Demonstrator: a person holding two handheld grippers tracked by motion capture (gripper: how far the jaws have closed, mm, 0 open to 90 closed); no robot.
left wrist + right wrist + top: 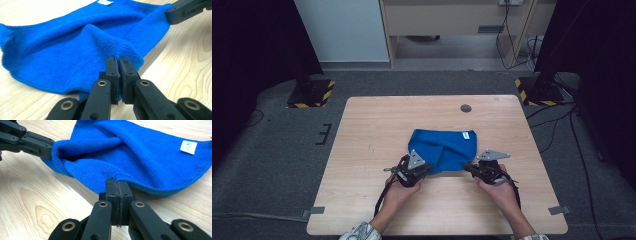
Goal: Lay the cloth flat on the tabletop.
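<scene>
we have the left gripper and right gripper each clamped tight on a near corner of the blue cloth, mid-table; thin pinches could slip if we pull unevenly.

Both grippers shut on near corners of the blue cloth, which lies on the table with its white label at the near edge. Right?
Wrong on the label: the high view shows it at the far edge of the blue cloth. The rest holds.

Lab, taped stand bases, floor cables
</scene>
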